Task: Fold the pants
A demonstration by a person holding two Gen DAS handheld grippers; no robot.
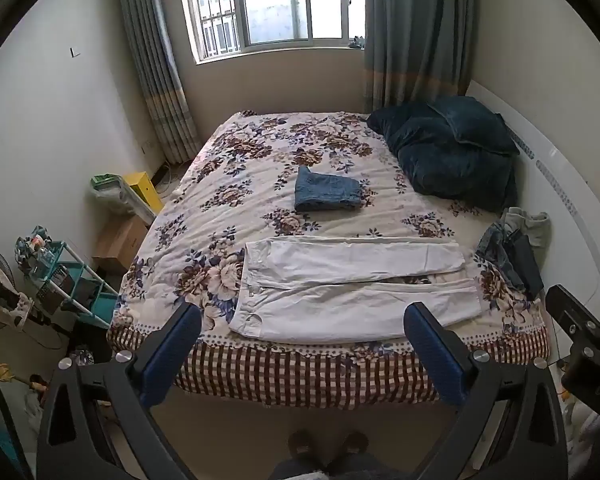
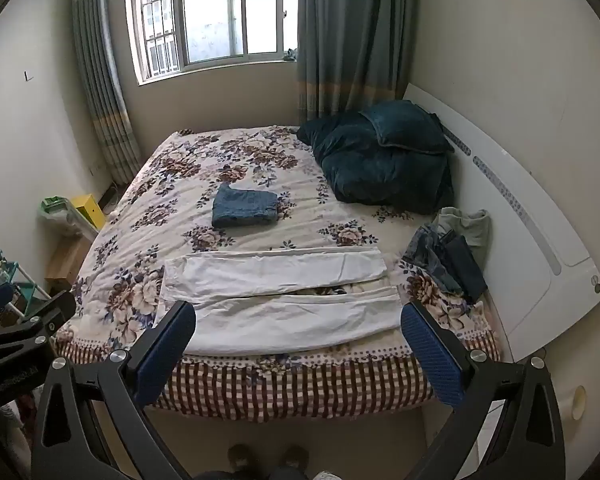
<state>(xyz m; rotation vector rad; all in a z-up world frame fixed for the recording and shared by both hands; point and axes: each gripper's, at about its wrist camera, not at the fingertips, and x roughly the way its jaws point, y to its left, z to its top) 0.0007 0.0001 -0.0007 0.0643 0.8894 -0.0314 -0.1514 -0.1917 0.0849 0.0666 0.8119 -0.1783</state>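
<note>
Both the left gripper (image 1: 302,314) and right gripper (image 2: 298,314) hang spread and empty above the flat white pants (image 1: 352,288) at lower centre; advise pinching waistband and hem of the near leg together, then laying it squarely over the far leg.

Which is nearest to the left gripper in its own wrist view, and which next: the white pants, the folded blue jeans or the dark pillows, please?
From the left gripper:
1. white pants, spread along the bed's near edge.
2. folded blue jeans, mid-bed.
3. dark pillows, far right corner.

I see the bed (image 1: 228,208) under a floral cover. White pants (image 1: 352,292) lie flat at 6 o'clock, folded jeans (image 1: 326,195) mid-bed. Dark pillows (image 1: 452,152) sit at 2 o'clock, a clothes heap (image 1: 516,248) at 4.
</note>
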